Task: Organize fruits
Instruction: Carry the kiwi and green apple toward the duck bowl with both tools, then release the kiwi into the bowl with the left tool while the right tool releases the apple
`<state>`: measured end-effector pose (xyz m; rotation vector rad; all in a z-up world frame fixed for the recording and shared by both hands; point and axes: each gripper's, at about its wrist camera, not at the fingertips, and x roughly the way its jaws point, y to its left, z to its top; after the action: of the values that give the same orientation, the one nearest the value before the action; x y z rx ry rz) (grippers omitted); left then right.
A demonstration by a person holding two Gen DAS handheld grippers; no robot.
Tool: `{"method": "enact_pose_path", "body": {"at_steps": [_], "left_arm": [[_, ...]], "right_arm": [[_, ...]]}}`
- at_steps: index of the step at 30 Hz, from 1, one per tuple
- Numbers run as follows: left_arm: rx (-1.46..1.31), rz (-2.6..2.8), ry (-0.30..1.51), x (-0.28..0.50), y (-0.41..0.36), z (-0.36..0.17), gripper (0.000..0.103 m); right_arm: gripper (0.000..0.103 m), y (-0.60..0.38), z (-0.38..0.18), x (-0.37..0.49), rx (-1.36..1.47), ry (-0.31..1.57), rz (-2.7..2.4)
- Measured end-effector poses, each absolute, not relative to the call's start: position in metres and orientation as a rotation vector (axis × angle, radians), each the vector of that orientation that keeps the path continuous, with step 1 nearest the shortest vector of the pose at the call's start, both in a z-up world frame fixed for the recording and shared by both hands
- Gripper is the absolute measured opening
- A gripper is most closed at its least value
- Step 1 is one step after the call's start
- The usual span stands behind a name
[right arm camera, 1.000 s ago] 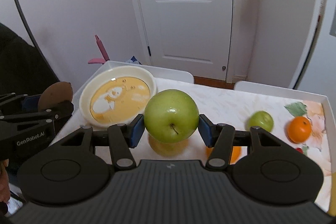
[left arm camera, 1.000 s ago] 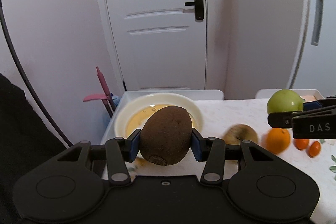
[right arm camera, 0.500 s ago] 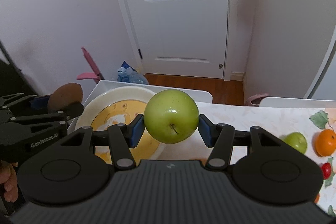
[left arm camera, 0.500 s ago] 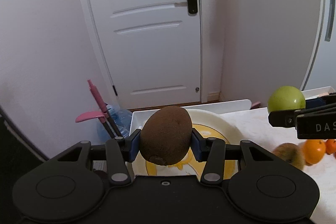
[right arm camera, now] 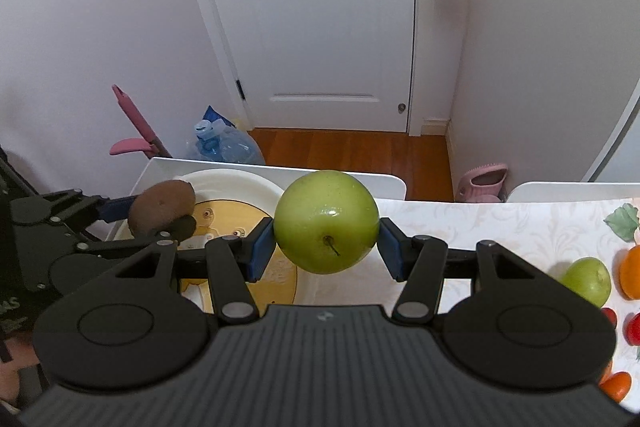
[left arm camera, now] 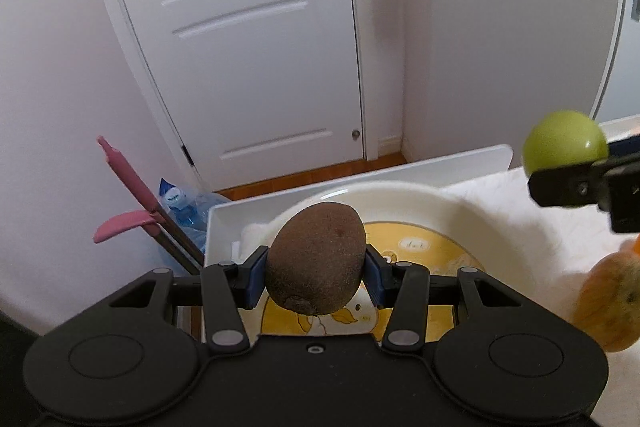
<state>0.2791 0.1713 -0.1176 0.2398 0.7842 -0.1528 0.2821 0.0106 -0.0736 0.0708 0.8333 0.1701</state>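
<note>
A white door [right arm camera: 320, 27] stands shut behind a table [right arm camera: 500, 223] with a pale patterned cloth; at the table's near-left end sits a cream plate [left arm camera: 460, 211] with a yellow cartoon centre, inside a white tray [left arm camera: 224, 223]; the right gripper [right arm camera: 326, 253] pinches a green apple [right arm camera: 326, 221] between its blue pads, stem facing the camera, just right of the plate's rim; the left gripper [left arm camera: 316, 277] pinches a brown kiwi [left arm camera: 316, 259] above the plate, tilted, its blossom end low; on the cloth to the right lie a smaller green fruit [right arm camera: 588, 281], an orange [right arm camera: 632, 273] and small red fruits [right arm camera: 634, 329] near it, well apart from the plate; a pink tool [right arm camera: 136, 127] and a water jug [right arm camera: 224, 143] stand by the wall.
</note>
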Motion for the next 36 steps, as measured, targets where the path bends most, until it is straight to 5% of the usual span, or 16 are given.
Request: {"method": "enact_pose_path", "body": {"at_steps": [10,14,21,36], "left_arm": [[0.255,-0.167,0.820,0.297,0.171,-0.137,0.055],[0.260,-0.164,0.772,0.295,0.172,-0.129,0.086],[0.249,-0.152,0.766,0.276,0.180,-0.116,0.095],[0.152,-0.047,0.825,0.242,0.210,-0.102,0.101]], "right_arm": [[0.070,0.017,-0.081,0.288,0.072,0.858,0.155],[0.070,0.017,-0.078,0.289,0.072,0.855,0.153],[0.070,0.019,-0.073,0.290,0.055,0.846,0.169],[0.070,0.056,-0.092,0.304,-0.010,0.882,0.320]]}}
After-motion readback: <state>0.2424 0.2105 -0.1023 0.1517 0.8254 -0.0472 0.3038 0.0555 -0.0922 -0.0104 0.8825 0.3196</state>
